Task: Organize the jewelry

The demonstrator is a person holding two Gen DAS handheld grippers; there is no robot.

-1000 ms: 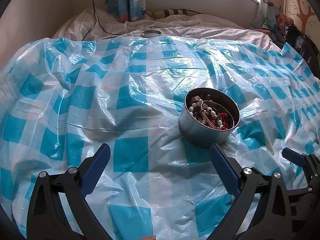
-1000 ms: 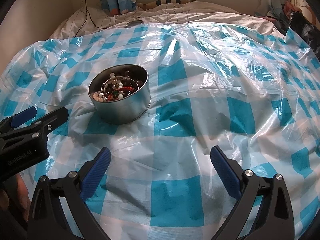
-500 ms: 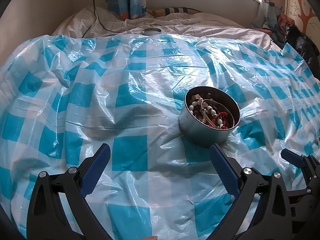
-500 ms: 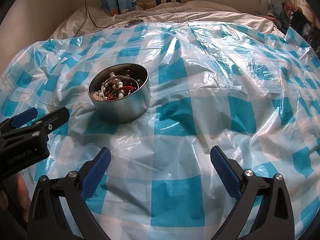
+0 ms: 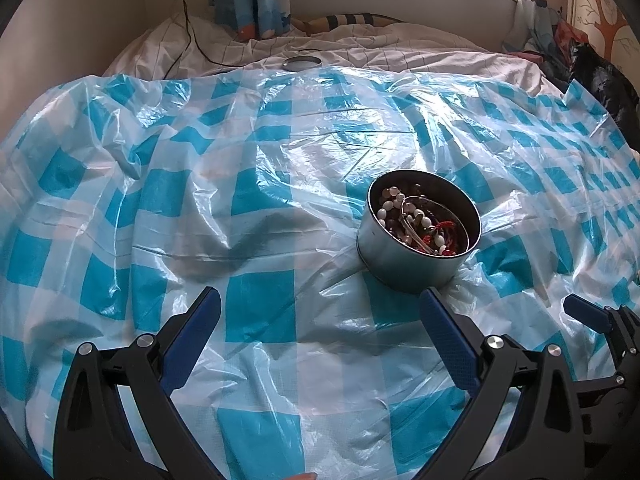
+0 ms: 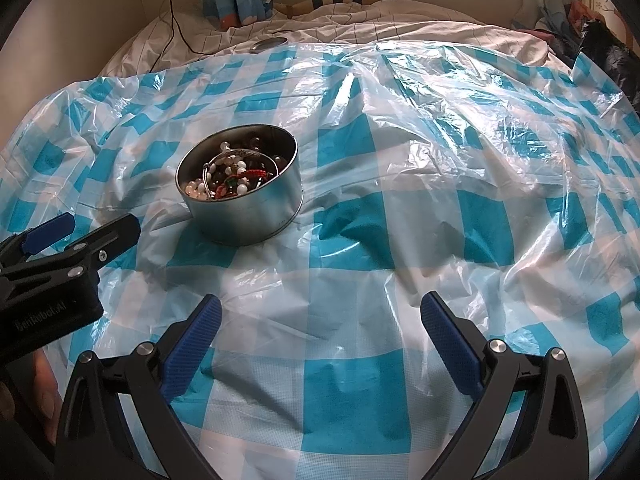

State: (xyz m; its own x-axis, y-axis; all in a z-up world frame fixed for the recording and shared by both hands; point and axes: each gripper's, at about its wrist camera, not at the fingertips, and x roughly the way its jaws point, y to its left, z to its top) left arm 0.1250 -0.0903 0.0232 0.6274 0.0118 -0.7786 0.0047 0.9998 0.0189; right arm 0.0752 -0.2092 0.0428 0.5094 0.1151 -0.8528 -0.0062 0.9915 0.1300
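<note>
Both jaws spread, empty: left hand-held gripper (image 5: 320, 320), right hand-held gripper (image 6: 320, 326). Round metal tin (image 5: 416, 236) of beaded jewelry (image 5: 420, 224) sits on checkered plastic sheet (image 5: 260, 208) over bed, just beyond left gripper's right finger.

A round metal tin (image 5: 404, 256) sits on a plastic sheet (image 5: 260, 208) spread over a bed (image 5: 360, 46). Beaded jewelry (image 5: 420, 224) lies heaped inside the tin. The left gripper (image 5: 320, 320) hovers just before the tin, which stands ahead and to its right. The right gripper (image 6: 320, 320) hovers beside it, with the tin ahead to its left. A lid (image 5: 301, 63) rests far behind, at the sheet's back edge.
</note>
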